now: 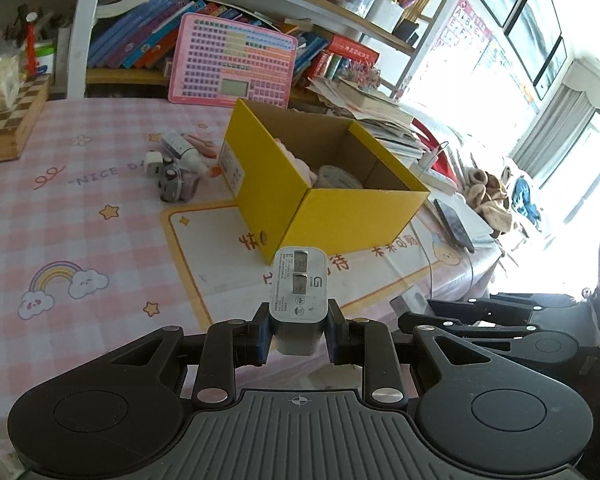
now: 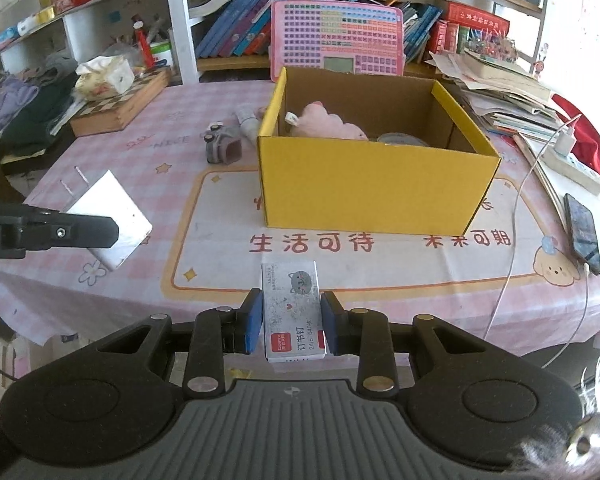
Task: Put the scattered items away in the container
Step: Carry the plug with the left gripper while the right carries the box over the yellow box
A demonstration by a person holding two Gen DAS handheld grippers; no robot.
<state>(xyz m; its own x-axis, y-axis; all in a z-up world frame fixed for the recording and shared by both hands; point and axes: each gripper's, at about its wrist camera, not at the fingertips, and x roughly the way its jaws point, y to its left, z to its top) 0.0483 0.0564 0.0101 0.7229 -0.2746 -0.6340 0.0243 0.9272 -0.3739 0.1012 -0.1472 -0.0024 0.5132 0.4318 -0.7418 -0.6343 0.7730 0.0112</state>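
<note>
On the pink checked tablecloth (image 2: 100,148) sits the yellow box (image 2: 376,188). Left gripper (image 1: 298,322) pinches a white charger (image 1: 298,286); right gripper (image 2: 291,318) pinches a staple box (image 2: 293,312). Only the right view shows the pink plush (image 2: 324,124) clearly inside.

A pink keyboard toy (image 2: 336,38) leans against the bookshelf (image 2: 236,24) behind the bench (image 2: 100,152), a wooden chessboard box (image 2: 120,106) sits left, and a dark phone (image 2: 582,228) lies at right.
</note>
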